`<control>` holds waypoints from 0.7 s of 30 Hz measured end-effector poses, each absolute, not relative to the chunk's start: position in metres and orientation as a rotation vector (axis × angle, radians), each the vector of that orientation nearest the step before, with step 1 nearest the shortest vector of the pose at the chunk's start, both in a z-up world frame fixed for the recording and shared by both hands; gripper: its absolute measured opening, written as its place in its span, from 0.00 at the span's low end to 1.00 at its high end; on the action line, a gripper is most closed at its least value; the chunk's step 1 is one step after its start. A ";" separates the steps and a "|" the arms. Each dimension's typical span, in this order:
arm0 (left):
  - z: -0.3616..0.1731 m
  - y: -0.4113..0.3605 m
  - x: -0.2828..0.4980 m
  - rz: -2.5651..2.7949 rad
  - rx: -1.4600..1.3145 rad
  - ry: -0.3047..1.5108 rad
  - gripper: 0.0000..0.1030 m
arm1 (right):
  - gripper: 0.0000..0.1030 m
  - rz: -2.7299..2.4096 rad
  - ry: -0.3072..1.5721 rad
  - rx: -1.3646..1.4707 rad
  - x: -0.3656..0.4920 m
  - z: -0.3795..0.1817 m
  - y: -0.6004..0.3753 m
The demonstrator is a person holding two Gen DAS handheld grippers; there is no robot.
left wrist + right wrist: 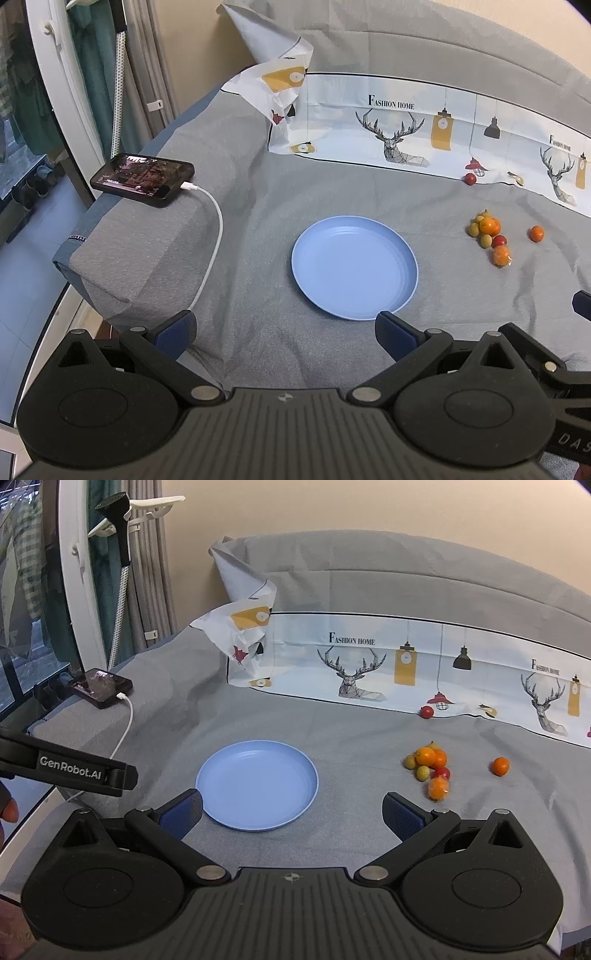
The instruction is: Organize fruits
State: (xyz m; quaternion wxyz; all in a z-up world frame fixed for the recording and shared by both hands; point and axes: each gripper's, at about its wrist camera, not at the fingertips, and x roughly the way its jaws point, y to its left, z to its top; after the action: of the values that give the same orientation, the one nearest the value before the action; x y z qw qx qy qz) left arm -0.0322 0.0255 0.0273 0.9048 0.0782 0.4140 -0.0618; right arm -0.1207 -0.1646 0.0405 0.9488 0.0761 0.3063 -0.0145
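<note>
Left wrist view shows the left gripper (286, 326) spread wide and empty, near the rim of the blue plate (354, 267). The plate holds nothing. All the fruit lies on the grey sheet (258, 192): a cluster of small fruits (489, 234) well to the right of the plate, one lone orange (536, 233) just beyond it, and a red fruit (470, 178) by the printed cloth (406, 122). The right gripper (291, 810) is likewise wide and empty, nearer the cluster. By my reading nothing is sorted yet; every piece remains to be moved, presumably onto the plate.
</note>
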 end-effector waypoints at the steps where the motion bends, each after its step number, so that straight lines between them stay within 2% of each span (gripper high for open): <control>1: 0.028 0.025 -0.033 -0.130 0.163 0.853 1.00 | 1.00 -0.034 0.620 0.158 -0.122 0.041 -0.165; 12: 0.026 0.002 -0.032 -0.152 0.193 0.883 1.00 | 1.00 -0.018 0.574 0.202 -0.134 0.037 -0.187; 21: 0.015 -0.061 -0.013 -0.227 0.298 0.888 1.00 | 1.00 -0.228 0.574 0.288 -0.125 0.002 -0.239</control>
State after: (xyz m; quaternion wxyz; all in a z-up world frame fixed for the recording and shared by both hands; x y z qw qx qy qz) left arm -0.0134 -0.0607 0.0146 0.8861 0.1432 0.4271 -0.1094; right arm -0.1252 -0.2391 0.0021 0.9425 0.1411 0.2816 -0.1118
